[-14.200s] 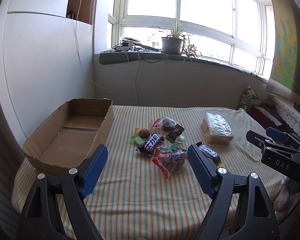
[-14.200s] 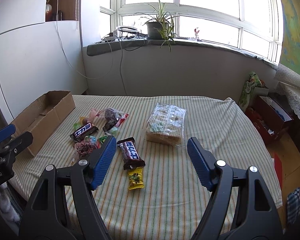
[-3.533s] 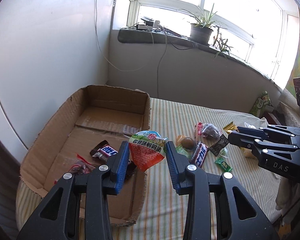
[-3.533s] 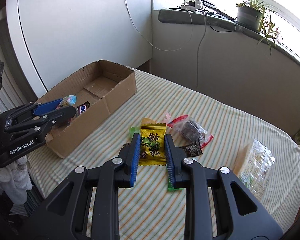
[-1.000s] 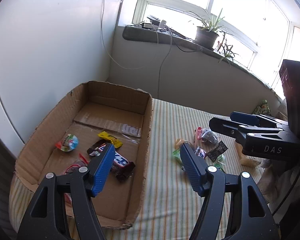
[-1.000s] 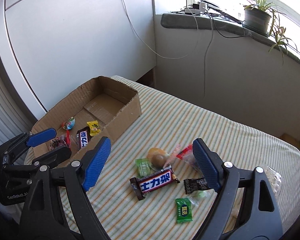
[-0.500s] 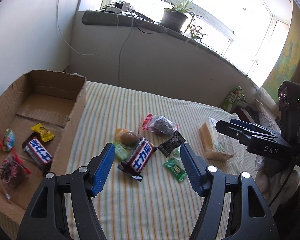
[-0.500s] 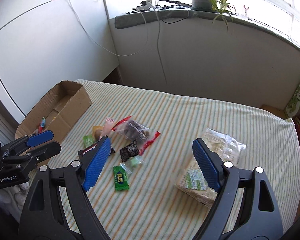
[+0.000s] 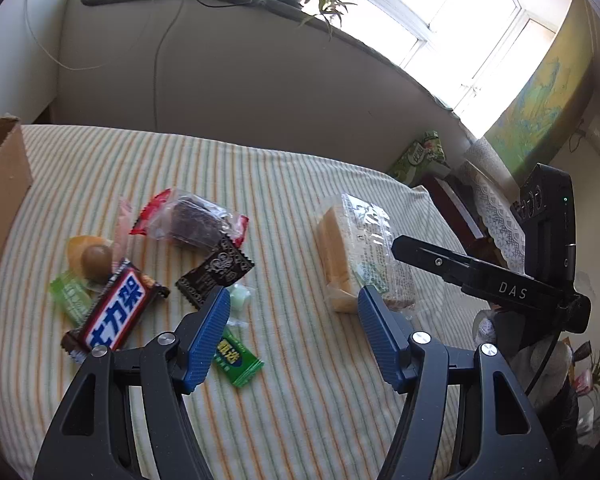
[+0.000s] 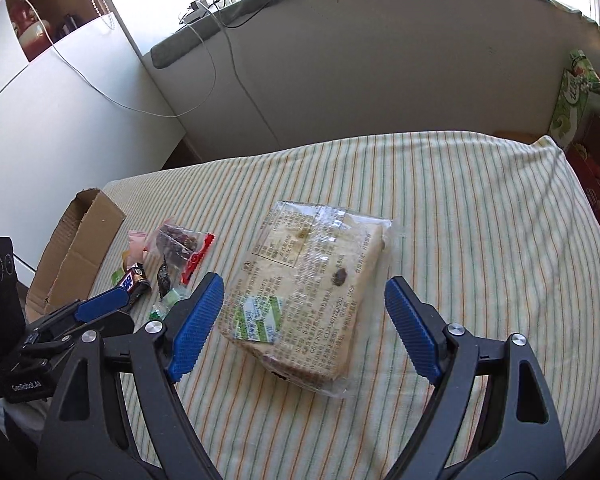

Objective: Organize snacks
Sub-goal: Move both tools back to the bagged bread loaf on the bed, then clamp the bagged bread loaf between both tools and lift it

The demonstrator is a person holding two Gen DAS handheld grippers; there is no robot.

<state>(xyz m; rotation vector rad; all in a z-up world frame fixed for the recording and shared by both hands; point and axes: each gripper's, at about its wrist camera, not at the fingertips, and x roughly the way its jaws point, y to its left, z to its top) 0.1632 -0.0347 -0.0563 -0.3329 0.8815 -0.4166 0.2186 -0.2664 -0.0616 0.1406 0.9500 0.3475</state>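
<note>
Both grippers have swung away from the cardboard box (image 10: 76, 256) toward the snacks left on the striped counter (image 10: 480, 200). Largest, the wrapped bread loaf (image 10: 308, 292) lies below the right gripper (image 10: 304, 320), whose jaws stand wide and empty. Left gripper (image 9: 294, 320), jaws closing slightly with nothing between them, hangs above the chocolate bar (image 9: 116, 312), brown wafer packet (image 9: 216, 272) and green candy (image 9: 238, 360).

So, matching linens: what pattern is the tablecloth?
Cream tablecloth with green and orange stripes; right wrist view.
</note>
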